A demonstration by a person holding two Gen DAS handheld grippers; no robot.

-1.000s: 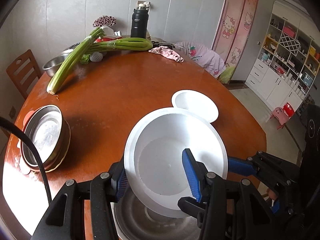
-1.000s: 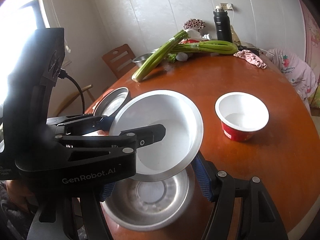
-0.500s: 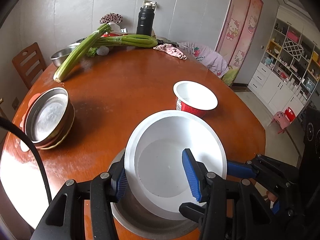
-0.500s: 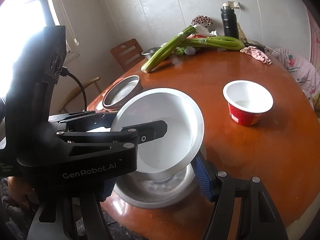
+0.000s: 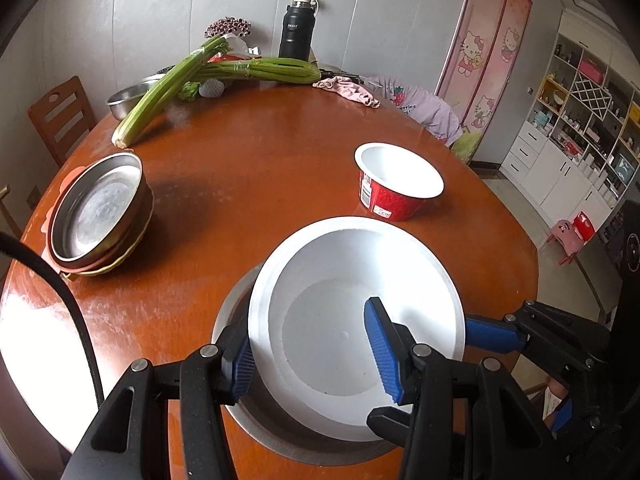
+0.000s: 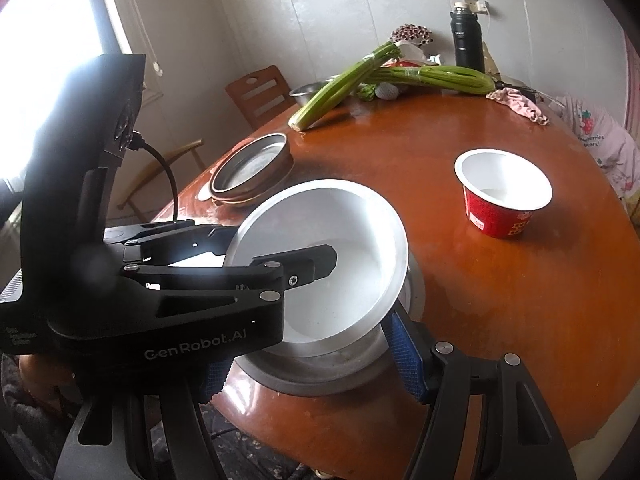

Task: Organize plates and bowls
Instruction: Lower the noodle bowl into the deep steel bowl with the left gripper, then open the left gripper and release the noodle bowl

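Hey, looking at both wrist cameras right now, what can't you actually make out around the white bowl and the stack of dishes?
- Steel bowl, both views: its inside is mostly covered by the white bowl.
- Whether the white bowl touches the steel bowl: the contact is hidden.
- Right gripper, right wrist view: the left gripper hides one of its fingers.
- Dish stack, both views: the lower dishes show edges only, so no count.

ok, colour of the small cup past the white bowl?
Red outside with white print, white rim and inside. The cup shows best in the right wrist view.
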